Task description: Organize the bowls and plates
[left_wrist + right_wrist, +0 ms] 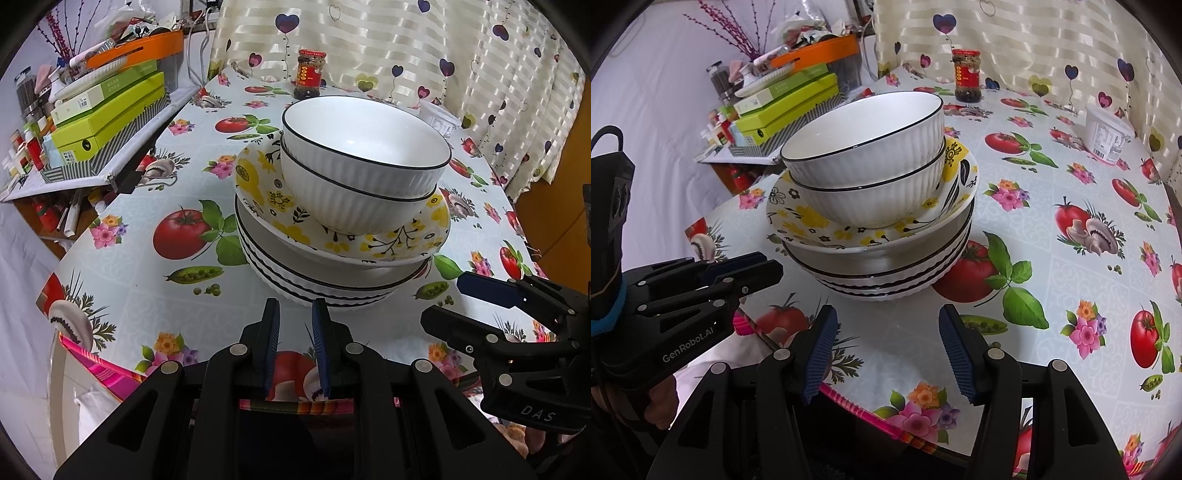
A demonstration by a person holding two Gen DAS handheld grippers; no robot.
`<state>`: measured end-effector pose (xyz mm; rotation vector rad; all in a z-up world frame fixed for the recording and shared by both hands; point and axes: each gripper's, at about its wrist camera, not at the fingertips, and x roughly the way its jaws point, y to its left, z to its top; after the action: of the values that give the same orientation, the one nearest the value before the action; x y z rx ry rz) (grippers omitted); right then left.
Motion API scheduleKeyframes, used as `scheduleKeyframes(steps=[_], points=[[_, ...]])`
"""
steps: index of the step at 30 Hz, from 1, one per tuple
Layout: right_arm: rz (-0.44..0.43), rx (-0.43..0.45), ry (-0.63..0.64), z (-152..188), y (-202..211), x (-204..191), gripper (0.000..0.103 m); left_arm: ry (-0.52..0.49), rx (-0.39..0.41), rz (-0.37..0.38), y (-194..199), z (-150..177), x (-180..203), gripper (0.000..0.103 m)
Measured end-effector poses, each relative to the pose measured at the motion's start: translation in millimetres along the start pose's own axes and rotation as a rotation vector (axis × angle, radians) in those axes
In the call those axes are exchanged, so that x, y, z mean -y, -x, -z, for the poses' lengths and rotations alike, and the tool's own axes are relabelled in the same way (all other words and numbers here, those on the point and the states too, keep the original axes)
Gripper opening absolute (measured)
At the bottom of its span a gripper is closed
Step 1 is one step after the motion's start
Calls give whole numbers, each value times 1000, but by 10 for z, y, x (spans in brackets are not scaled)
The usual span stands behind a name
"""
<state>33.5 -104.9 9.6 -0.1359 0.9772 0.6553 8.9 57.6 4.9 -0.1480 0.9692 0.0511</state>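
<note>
Now the stack [343, 236] sits mid-table [155, 295], dead ahead at twelve o'clock of both grippers: two bowls [364, 162] nested atop a yellow plate [258, 173] and ribbed plates. Left gripper [294, 325], jaws narrowly parted and empty, looks nearer, just short of the bottom rim. Right gripper [888, 332], jaws spread and empty, hangs slightly back.

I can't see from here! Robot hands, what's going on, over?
Left gripper nearly closed, empty; right gripper open, empty. Two white bowls nested on yellow plate, atop plate stack. Nothing in the way.
</note>
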Motion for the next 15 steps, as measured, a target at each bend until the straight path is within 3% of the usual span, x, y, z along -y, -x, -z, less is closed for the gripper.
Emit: scheduleKeyframes(steps=[15], points=[[-1, -9, 3, -1, -37, 0, 58, -4, -5, 4, -20, 5, 8, 18]])
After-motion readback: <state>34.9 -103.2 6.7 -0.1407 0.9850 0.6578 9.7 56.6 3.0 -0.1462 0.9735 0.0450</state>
